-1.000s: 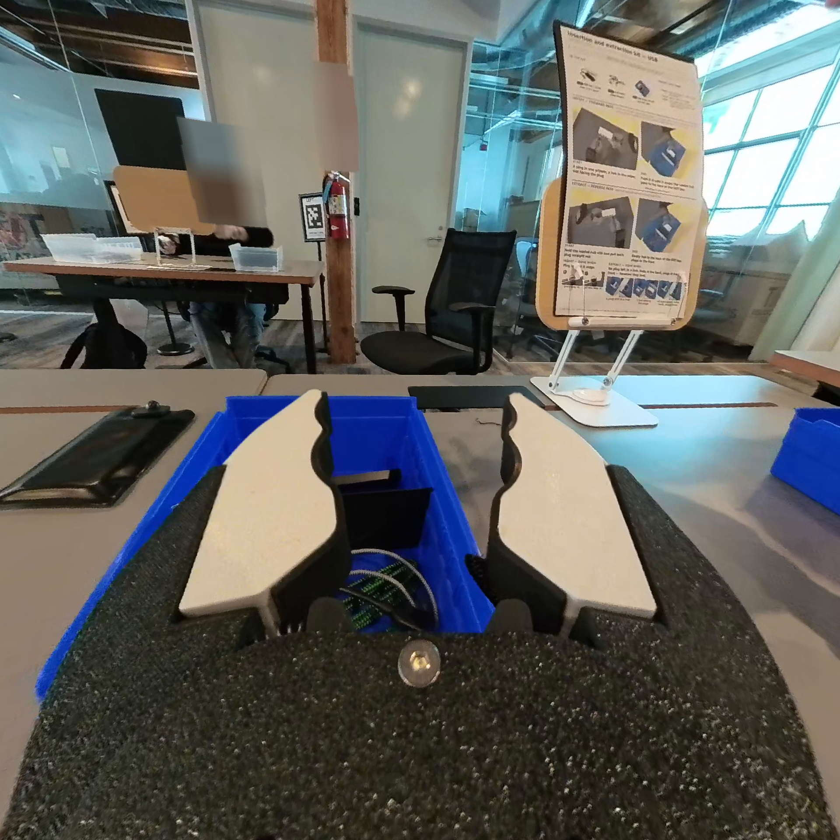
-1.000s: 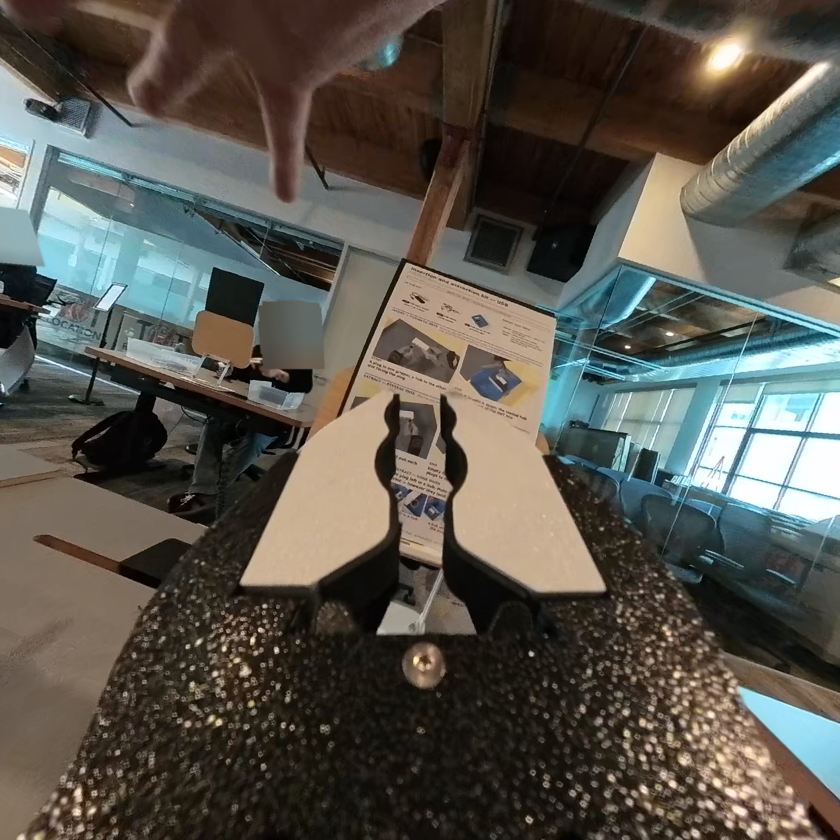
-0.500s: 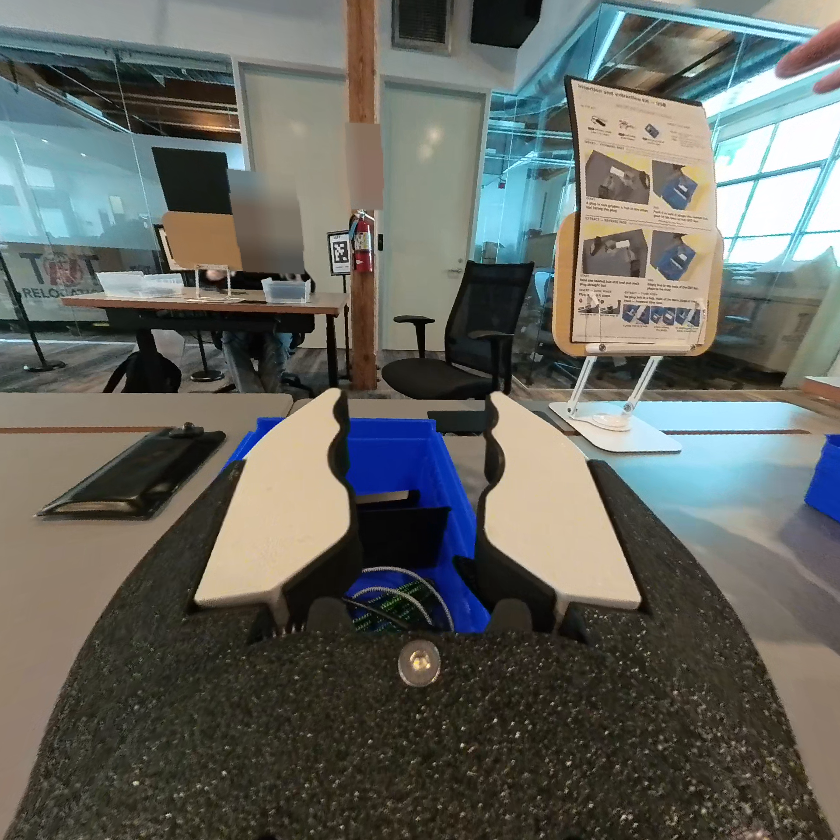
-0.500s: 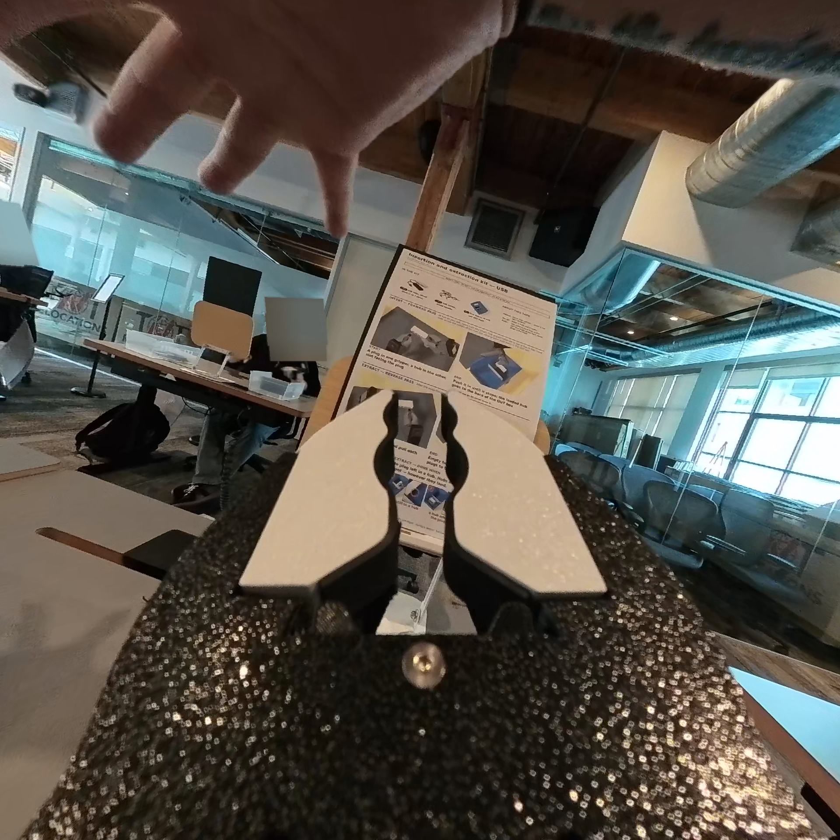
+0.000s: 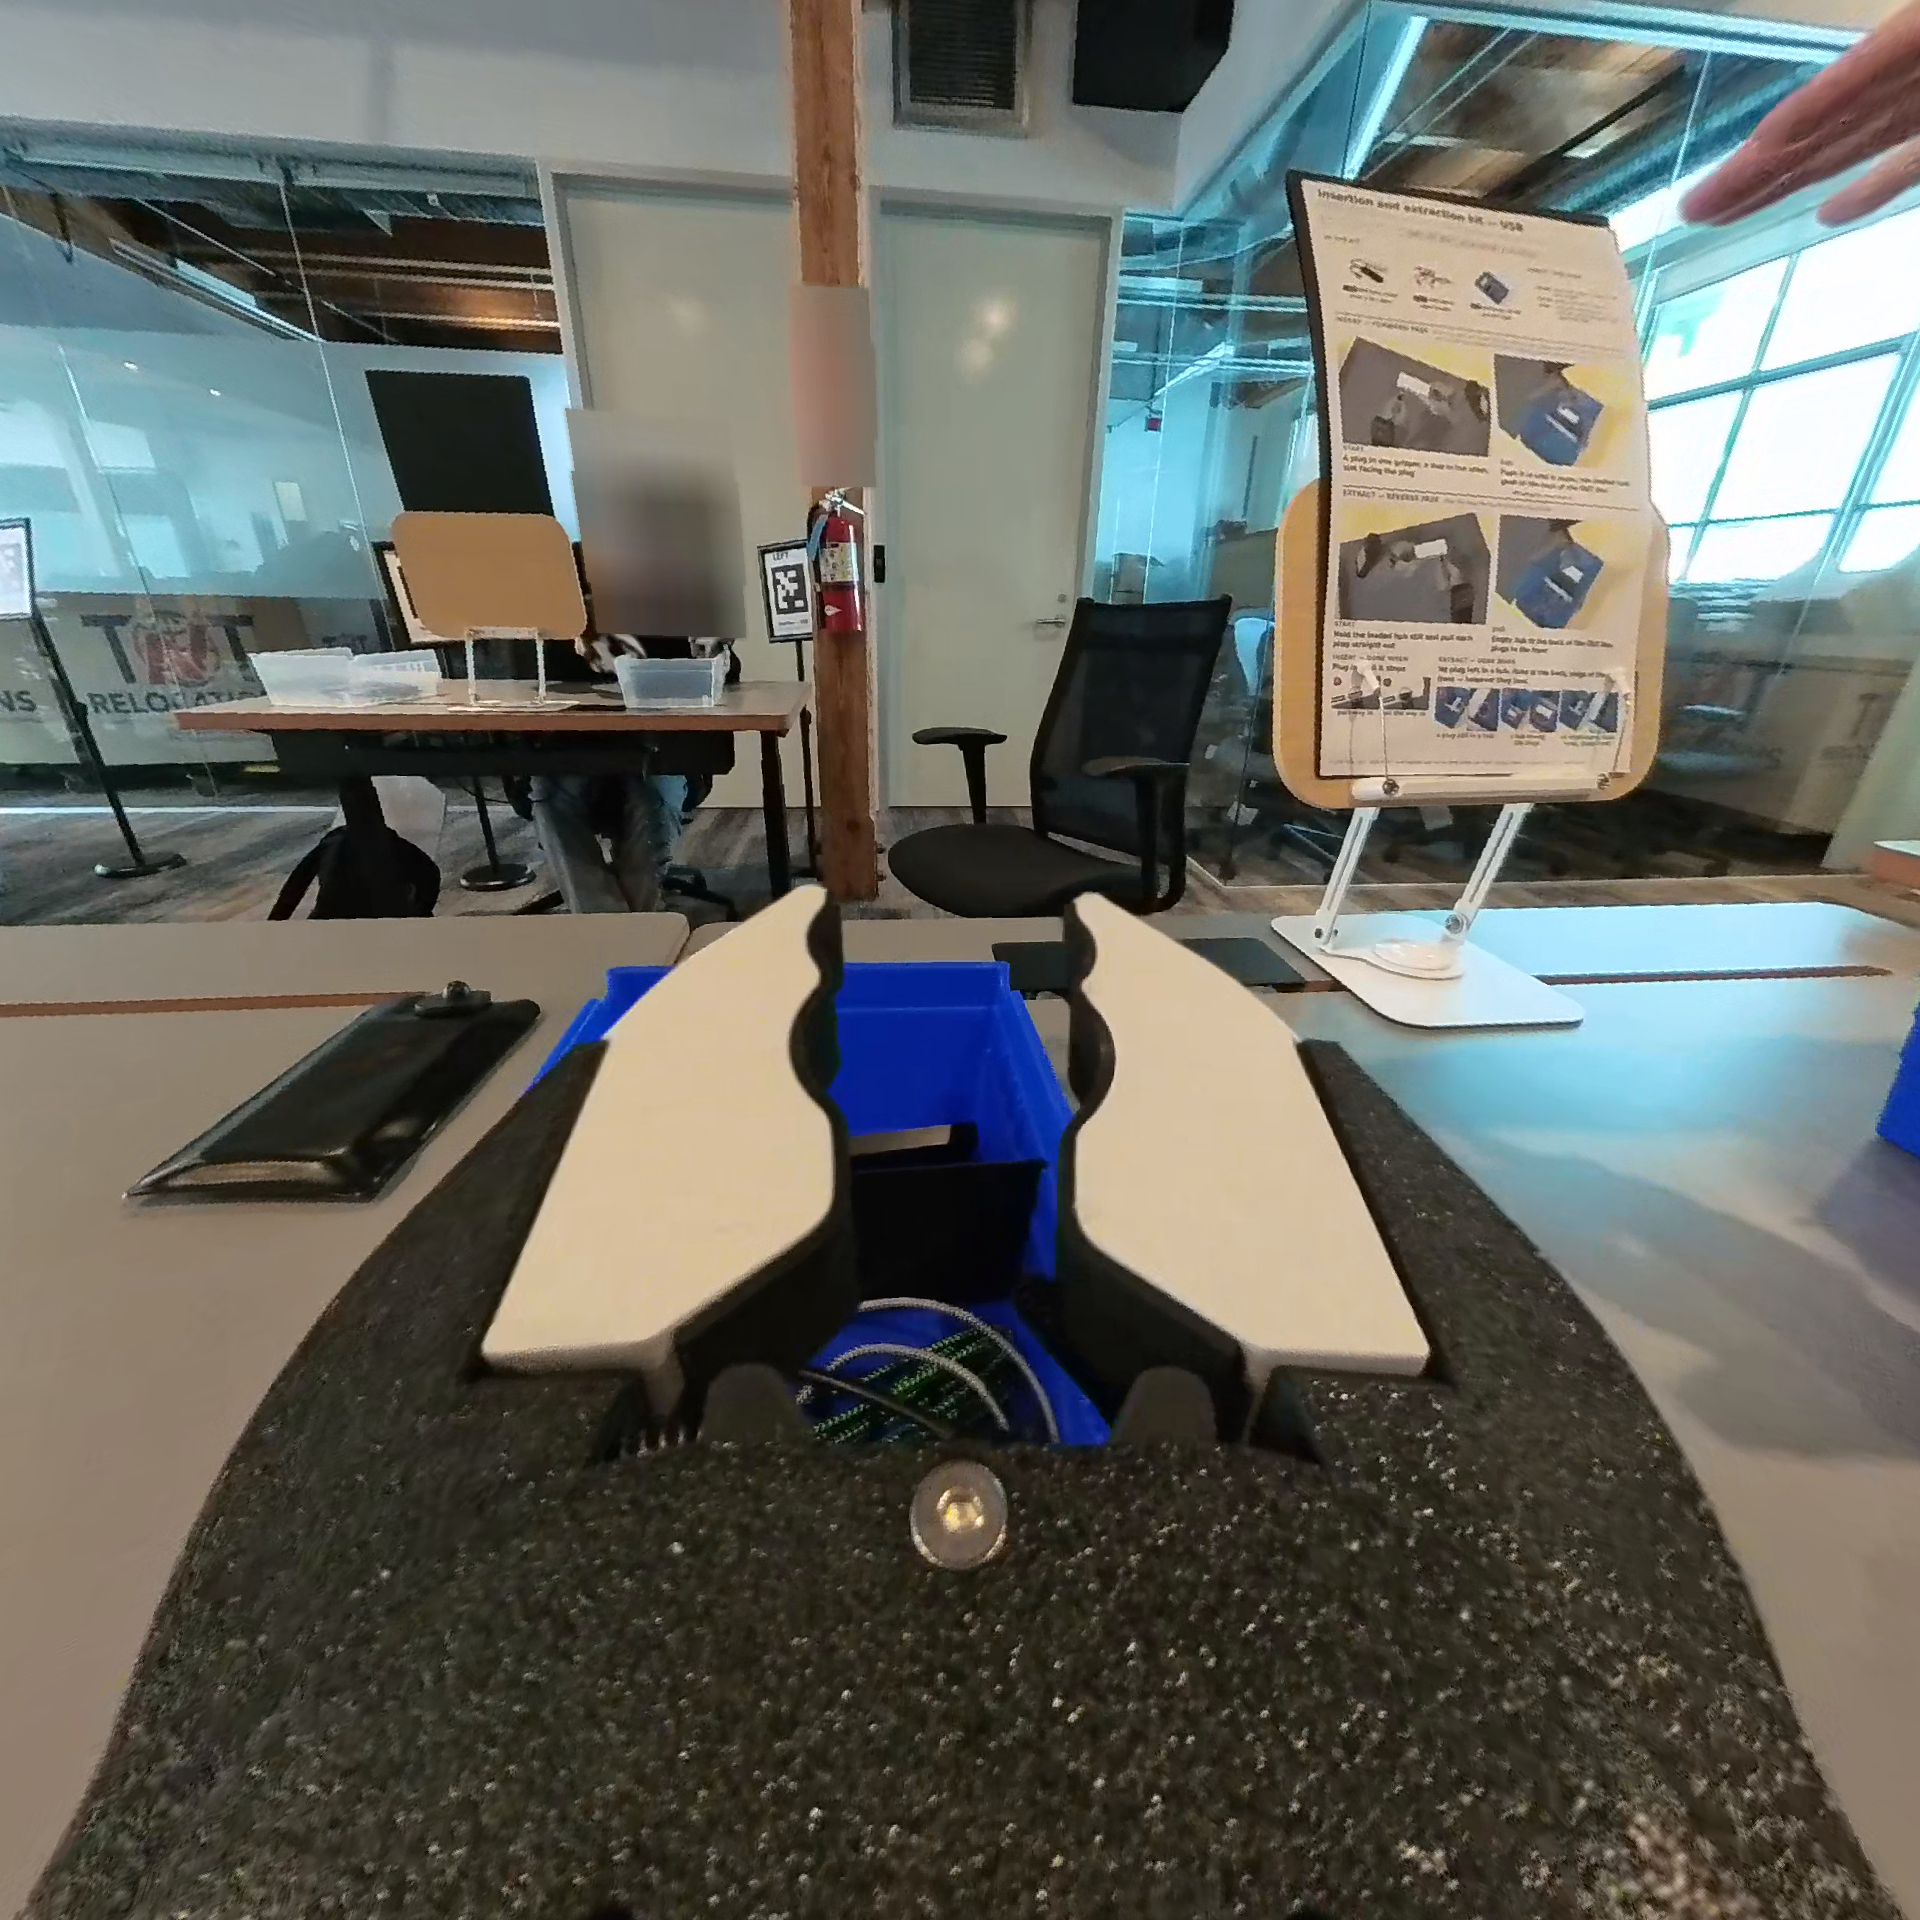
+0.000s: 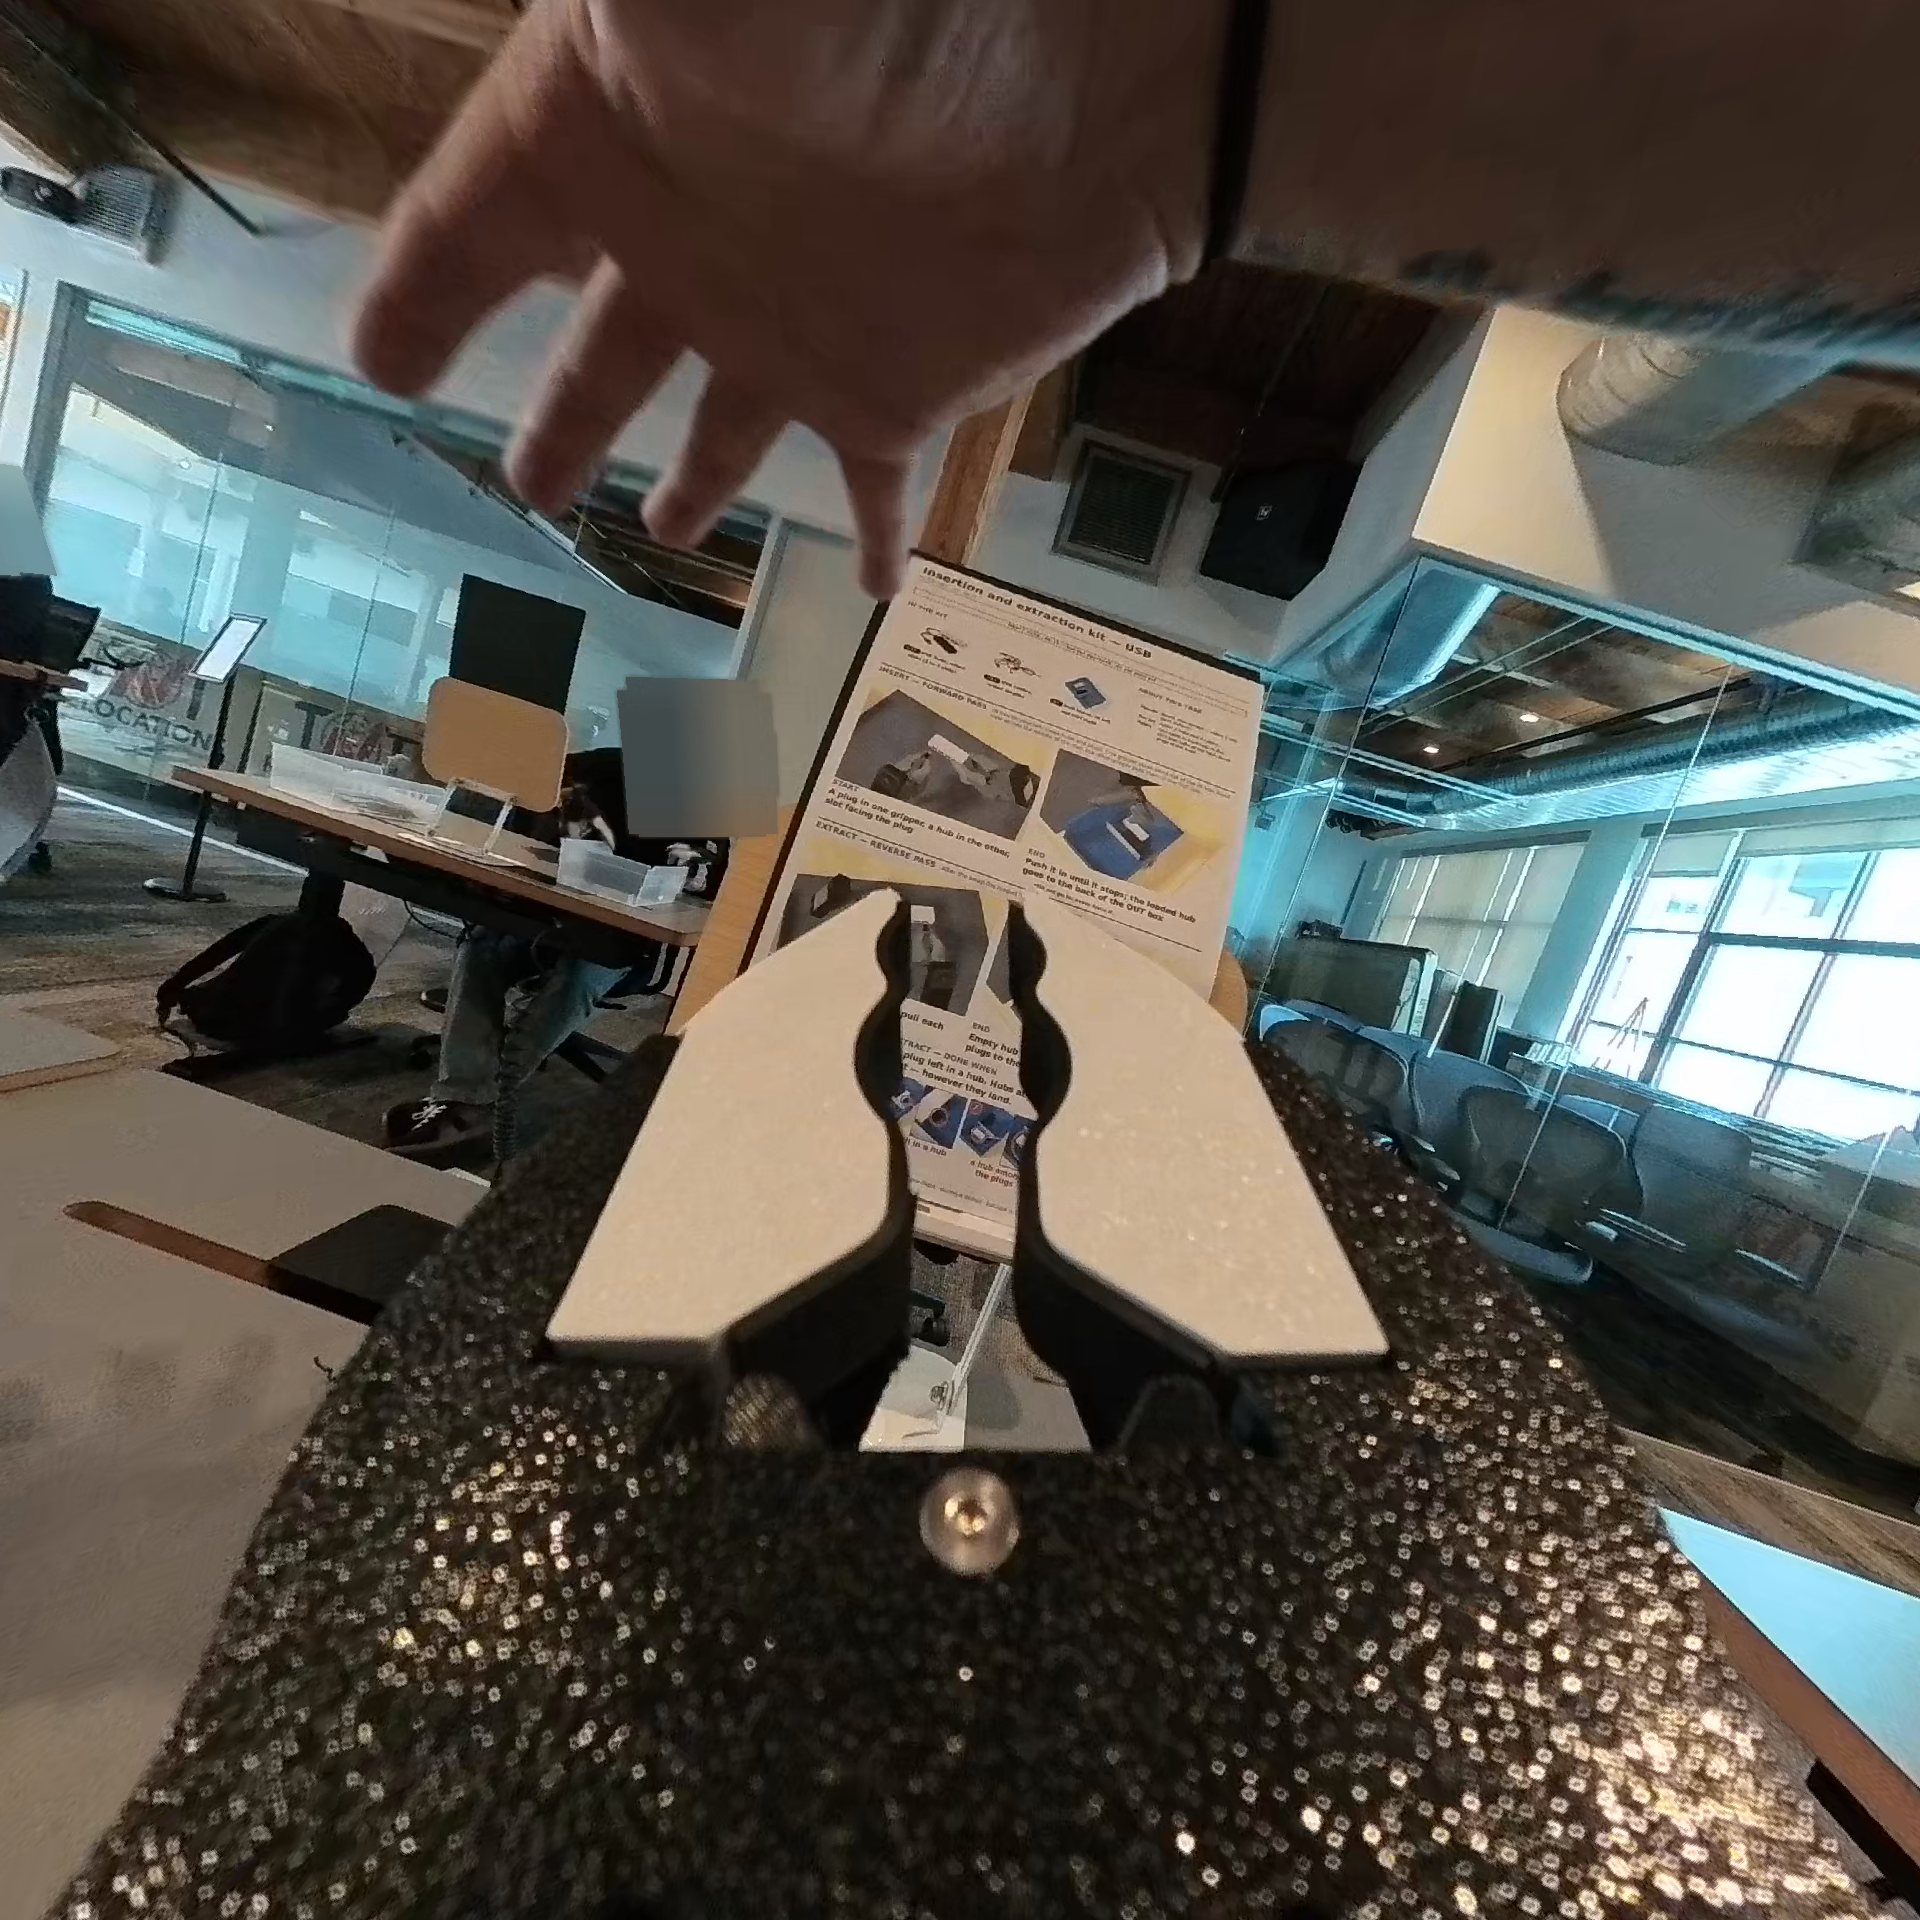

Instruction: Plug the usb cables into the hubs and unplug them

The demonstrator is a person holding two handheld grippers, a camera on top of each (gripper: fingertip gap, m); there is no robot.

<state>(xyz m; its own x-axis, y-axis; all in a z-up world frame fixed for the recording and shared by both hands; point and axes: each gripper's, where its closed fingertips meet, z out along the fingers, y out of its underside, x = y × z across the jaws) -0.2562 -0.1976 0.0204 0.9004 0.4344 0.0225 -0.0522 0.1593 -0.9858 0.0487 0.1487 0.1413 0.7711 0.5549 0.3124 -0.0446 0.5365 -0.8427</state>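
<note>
In the left wrist view my left gripper [image 5: 951, 925] is open and empty, held over a blue bin [image 5: 914, 1023] on the grey table. Between the fingers I see braided green-and-black and grey USB cables [image 5: 914, 1382] lying in the near part of the bin, behind them a black divider [image 5: 940, 1195]. I cannot make out any hub. In the right wrist view my right gripper [image 6: 956, 909] is tilted upward, away from the table, with a narrow gap between its fingers and nothing in it. A bare hand [image 6: 831, 260] hovers just above it.
A black tray [image 5: 343, 1091] lies left of the bin. An instruction sheet on a white stand [image 5: 1465, 499] is at the back right, and it also shows in the right wrist view [image 6: 1091, 779]. A second blue bin [image 5: 1896, 1081] shows at the right edge. A hand [image 5: 1808, 145] shows top right. Tip to tip, the grippers are about 50 cm apart.
My left gripper's fingers have closed partway and the view has lifted. The hand has come down and spread over my right gripper, which stays the same.
</note>
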